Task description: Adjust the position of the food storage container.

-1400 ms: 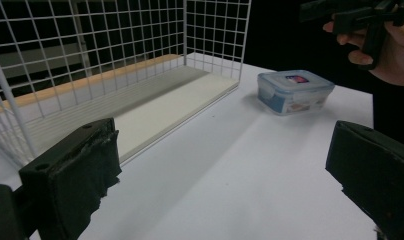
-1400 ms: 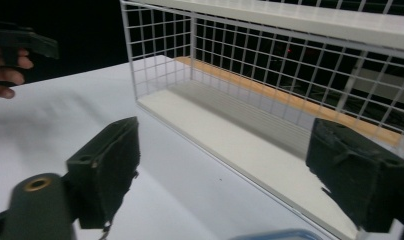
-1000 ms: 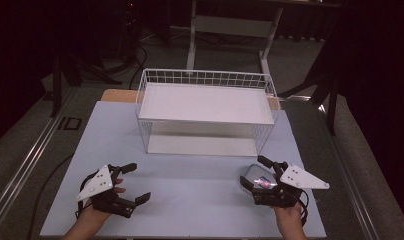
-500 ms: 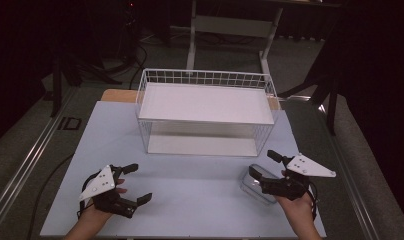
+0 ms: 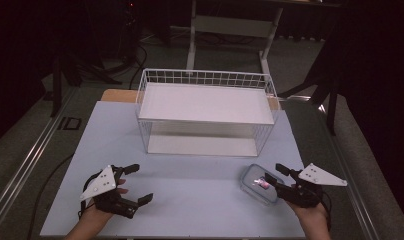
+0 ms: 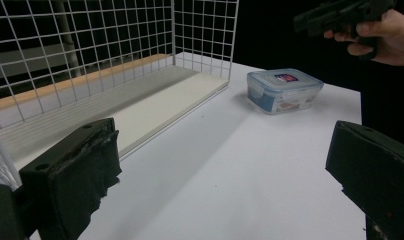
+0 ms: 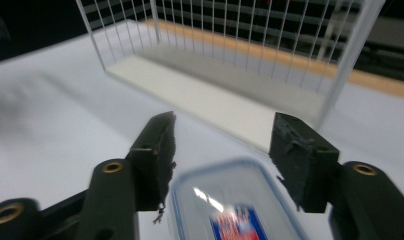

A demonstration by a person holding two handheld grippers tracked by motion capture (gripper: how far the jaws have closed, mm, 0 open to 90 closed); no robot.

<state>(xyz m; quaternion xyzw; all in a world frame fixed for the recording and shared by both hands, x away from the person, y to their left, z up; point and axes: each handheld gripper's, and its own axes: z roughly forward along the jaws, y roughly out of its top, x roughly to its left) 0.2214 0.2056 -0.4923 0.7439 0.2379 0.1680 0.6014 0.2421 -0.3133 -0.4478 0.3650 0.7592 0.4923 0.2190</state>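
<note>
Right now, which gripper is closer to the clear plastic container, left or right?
Right. The right gripper hovers open at the container, jaws over its lid. The left gripper sits open far across the table, at its other front corner.

Container lid label (red-blue, print unreadable)

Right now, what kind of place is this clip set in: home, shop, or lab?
Most likely a lab or recording studio, not a home. A white table stands on dark carpet among black stands, with cables on the floor. On it sit just a wire rack and one lidded plastic container.
</note>
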